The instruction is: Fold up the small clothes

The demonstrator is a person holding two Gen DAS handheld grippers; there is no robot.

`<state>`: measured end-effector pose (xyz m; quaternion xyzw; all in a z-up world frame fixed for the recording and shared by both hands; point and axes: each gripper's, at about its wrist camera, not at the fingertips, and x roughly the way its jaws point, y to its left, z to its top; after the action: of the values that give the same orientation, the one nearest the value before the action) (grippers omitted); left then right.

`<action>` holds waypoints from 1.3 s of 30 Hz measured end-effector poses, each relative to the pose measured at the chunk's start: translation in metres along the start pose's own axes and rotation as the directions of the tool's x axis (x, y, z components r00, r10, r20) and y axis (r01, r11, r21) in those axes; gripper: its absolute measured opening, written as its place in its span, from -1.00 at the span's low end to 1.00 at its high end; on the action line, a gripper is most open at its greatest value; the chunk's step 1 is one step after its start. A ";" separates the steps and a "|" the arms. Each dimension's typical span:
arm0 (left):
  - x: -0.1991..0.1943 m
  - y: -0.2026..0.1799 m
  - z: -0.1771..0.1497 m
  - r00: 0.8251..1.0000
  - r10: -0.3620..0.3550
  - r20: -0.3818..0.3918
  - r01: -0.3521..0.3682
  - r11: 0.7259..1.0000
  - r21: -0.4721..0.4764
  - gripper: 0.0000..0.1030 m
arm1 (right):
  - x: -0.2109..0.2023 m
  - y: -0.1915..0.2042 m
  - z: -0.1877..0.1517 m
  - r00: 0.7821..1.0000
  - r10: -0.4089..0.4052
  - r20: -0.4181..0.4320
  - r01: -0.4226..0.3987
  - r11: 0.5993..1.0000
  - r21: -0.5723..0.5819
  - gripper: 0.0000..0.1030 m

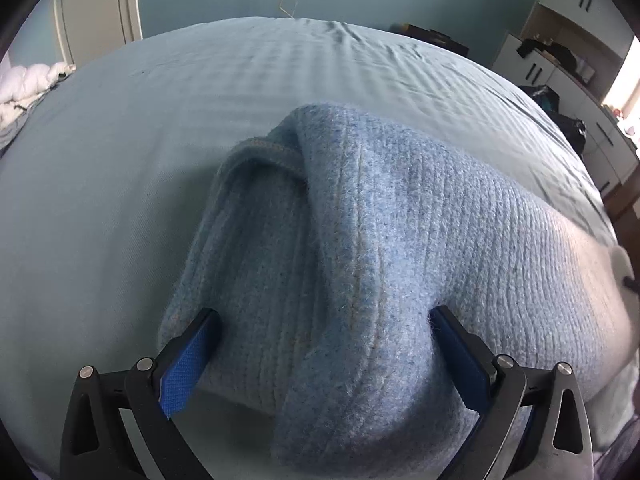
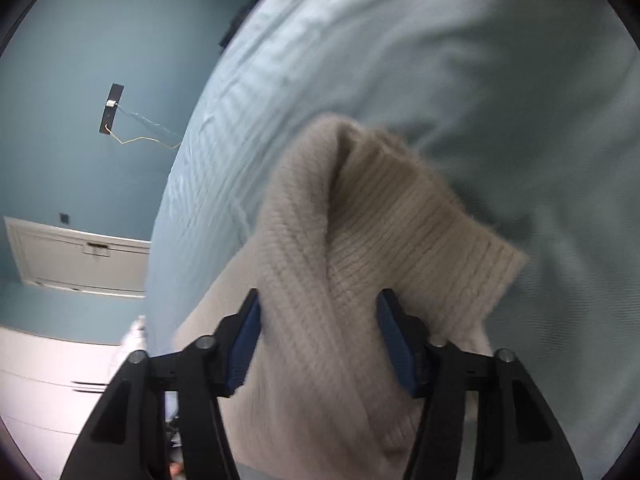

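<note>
- Left wrist view: the left gripper (image 1: 324, 344), black-armed with blue textured pads, has its jaws spread wide apart. Between them runs a raised fold of the light blue ribbed knit garment (image 1: 360, 240). The right-hand pad sits against the fuzz of the knit; the left-hand pad is at the garment's edge, and whether it actually touches I cannot tell. Nothing here looks pinched.
- That blue knit lies on the pale blue-green bedsheet (image 1: 140, 120), bunched into a ridge down the middle, with a stitched hem edge curling over at its far end. It spreads off to the right and runs out of the picture at the bottom.
- Beyond the bed a white wardrobe (image 1: 100, 4) stands at the back left, cut by the lens rim.
- Right wrist view: the right gripper (image 2: 320, 340) has its jaws partway in, with a thick gathered fold of the cream ribbed knit garment (image 2: 360, 240) between the blue pads. The knit bulges against both pads, and it appears clamped, though the picture is smeared.
- The cream knit stands up from the jaws in a hump, one ribbed cuff edge jutting right, above the same bedsheet.
- Its lower part is hidden behind the gripper arms.
</note>
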<state>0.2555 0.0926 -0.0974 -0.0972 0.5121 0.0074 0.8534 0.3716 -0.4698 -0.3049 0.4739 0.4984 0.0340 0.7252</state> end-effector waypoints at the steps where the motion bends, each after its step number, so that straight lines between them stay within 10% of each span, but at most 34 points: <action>1: 0.001 0.000 0.000 1.000 -0.004 0.003 0.004 1.000 -0.003 1.00 | -0.001 -0.001 0.000 1.000 0.020 -0.008 -0.020 1.000 -0.009 -0.72; 8: 0.015 0.000 -0.004 1.000 0.019 0.011 -0.020 0.999 0.030 1.00 | -0.070 0.065 -0.060 0.953 -0.162 0.257 0.197 0.974 -0.116 -0.79; 12: 0.016 -0.001 -0.006 1.000 0.023 0.015 -0.024 0.999 0.037 1.00 | -0.041 0.037 -0.053 0.927 -0.317 0.202 0.335 0.940 -0.066 -0.79; 17: 0.022 -0.002 -0.002 1.000 0.018 0.007 -0.018 0.999 0.037 1.00 | -0.037 0.006 -0.045 0.956 -0.206 0.210 0.209 0.978 0.007 -0.61; 19: 0.018 -0.003 -0.001 1.000 0.021 0.000 -0.021 0.999 0.039 1.00 | -0.061 0.023 -0.054 0.917 -0.285 0.279 0.290 0.957 0.025 -0.26; 22: 0.006 -0.013 0.008 0.997 0.077 -0.010 -0.076 0.994 0.074 1.00 | -0.084 0.066 -0.071 0.786 -0.422 0.452 0.497 0.866 -0.055 0.25; 26: -0.024 -0.052 0.023 0.964 0.223 0.147 -0.247 0.953 0.178 1.00 | -0.071 0.125 -0.106 0.753 -0.343 0.561 0.580 0.749 -0.320 0.43; 30: -0.019 -0.100 0.029 0.950 0.217 0.223 -0.278 0.915 0.294 1.00 | -0.016 0.132 -0.126 0.787 -0.348 0.510 0.599 0.629 -0.495 0.64; 39: 0.033 -0.102 0.013 0.976 0.160 0.146 -0.199 0.929 0.313 1.00 | 0.021 0.089 -0.122 0.770 -0.444 0.458 0.637 0.569 -0.520 0.85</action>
<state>0.2942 -0.0081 -0.1043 0.0932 0.4615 0.0064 0.8822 0.3280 -0.3298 -0.2618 0.0141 0.4695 -0.0878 0.8784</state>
